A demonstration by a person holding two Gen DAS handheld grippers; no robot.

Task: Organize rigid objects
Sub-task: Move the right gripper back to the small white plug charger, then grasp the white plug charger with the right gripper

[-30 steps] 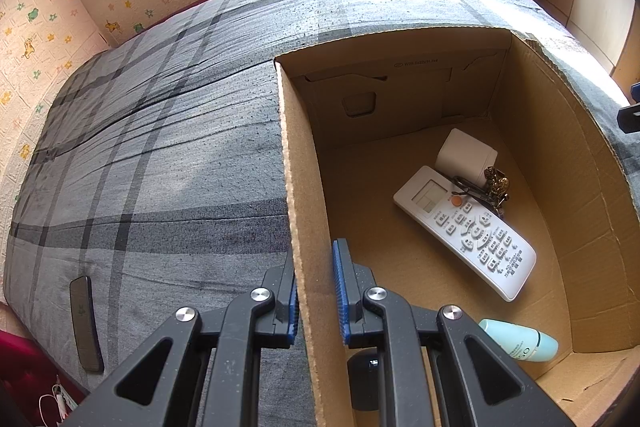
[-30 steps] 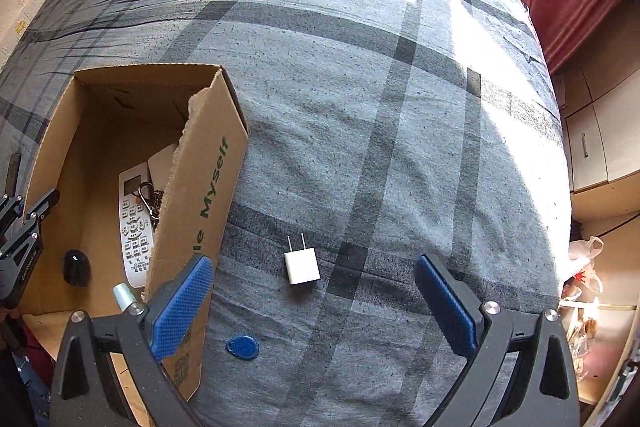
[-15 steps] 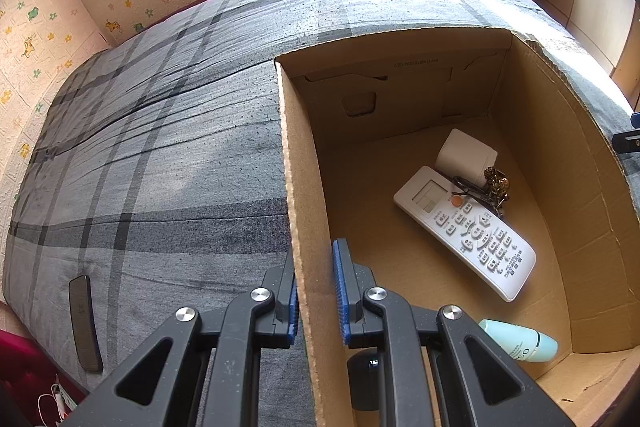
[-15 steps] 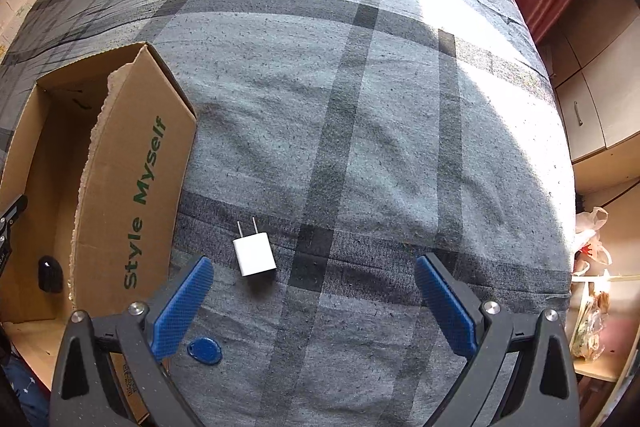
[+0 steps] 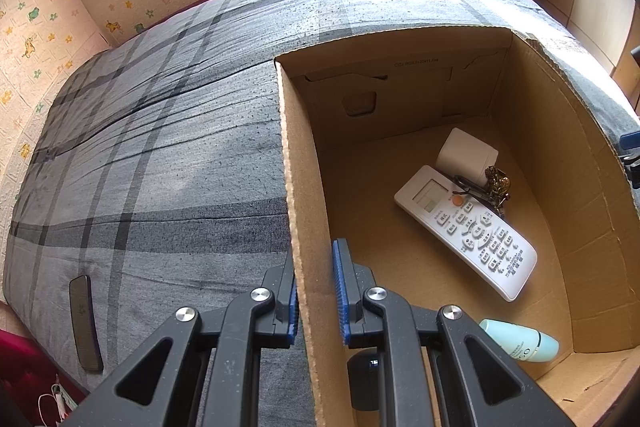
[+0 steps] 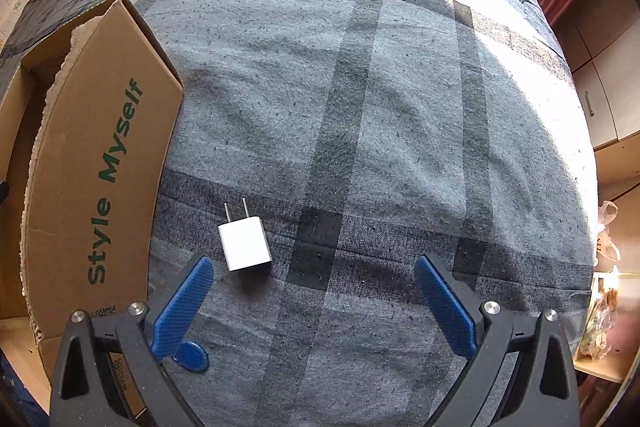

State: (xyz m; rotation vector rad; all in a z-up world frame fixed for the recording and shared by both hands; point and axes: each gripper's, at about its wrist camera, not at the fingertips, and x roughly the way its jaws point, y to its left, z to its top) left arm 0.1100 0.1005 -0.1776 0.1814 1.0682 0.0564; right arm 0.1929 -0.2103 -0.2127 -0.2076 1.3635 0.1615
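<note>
On the bed, under its grey plaid cover, stands an open cardboard box, and my left gripper is clamped on its near side wall, one blue pad outside and one inside, the jaws drawn narrow on the cardboard. Inside the box, a white remote control lies face up on the floor of it, slanting toward the far corner. A white cylinder lies on its side at the remote's top end, and a small bunch of keys with a brass-coloured charm rests against both. A pale teal bottle lies in the near right corner, and a small black object sits just below my left gripper, partly hidden by it. Outside the box, a dark phone lies near the bed's edge.

My right gripper hangs over the cover with its jaws spread wide, holding nothing. A white plug adapter lies flat just beyond the left pad, prongs pointing away from me, close to the box's printed wall. A blue oval tag lies beside my left finger, partly under it.
</note>
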